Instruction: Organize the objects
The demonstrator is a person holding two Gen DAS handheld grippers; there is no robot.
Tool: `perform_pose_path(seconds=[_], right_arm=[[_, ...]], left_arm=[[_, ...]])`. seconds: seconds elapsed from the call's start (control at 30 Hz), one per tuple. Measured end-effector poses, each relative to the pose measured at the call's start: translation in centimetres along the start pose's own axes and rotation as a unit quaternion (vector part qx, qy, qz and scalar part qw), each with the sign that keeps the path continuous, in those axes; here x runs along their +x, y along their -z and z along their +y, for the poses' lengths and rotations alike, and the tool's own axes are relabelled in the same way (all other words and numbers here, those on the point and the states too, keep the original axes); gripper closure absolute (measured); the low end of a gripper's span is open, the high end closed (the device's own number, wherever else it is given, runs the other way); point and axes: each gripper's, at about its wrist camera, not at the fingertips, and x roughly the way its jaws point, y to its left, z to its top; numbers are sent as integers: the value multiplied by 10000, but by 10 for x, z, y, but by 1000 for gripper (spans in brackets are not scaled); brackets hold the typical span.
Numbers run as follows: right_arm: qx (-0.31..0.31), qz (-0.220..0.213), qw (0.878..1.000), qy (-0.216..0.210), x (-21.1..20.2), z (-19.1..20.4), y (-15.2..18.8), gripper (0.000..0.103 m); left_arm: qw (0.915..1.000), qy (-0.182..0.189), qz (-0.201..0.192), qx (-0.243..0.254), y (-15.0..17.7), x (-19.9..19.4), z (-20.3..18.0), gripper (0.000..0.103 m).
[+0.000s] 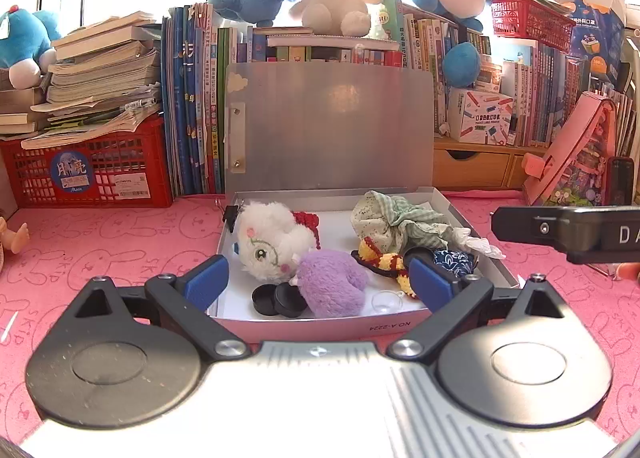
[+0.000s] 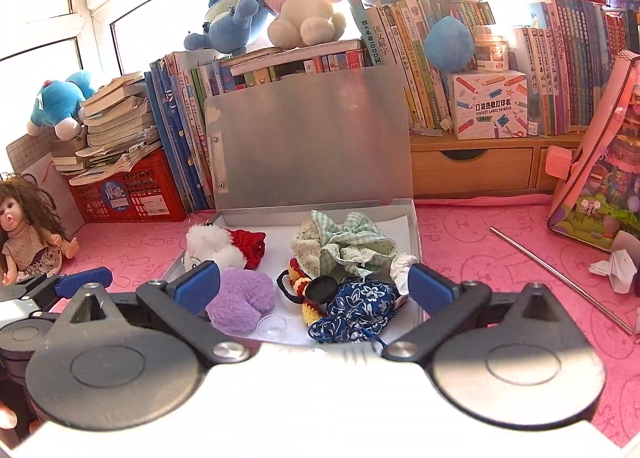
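Now both the left gripper [image 1: 318, 280] and the right gripper [image 2: 314, 288] are spread wide and hold nothing, low in the frame over the open metal box [image 1: 456, 213] of soft toys, so maybe shutting its lid [image 1: 332, 125] comes next.

Open box [image 1: 472, 225] on table mat [image 1: 120, 242], lid [image 1: 332, 129] upright behind, against row of books [image 1: 192, 97]. Inside: plush toy [image 1: 268, 242] left, cloth bundle [image 1: 392, 221] right, two round caps [image 1: 278, 300] front. Crate [image 1: 88, 169] left of books.
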Motion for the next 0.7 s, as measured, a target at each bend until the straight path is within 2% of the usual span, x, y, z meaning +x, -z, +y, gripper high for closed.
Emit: perform_pose_path(seconds=[0.2,0.43,0.7], right_arm=[[-339,-130,9991,225,-25,12,11,0],[-560,-237,9978,261,-46,21,32,0],[-828,-22,9957,415,-48,26,74,0]], left_arm=[[10000,14,-23,-55,11,-25,2,4],[9998,-3,30,-172,33,-43,10,4],[9992,-141,346,-122,69,-46,14,4]])
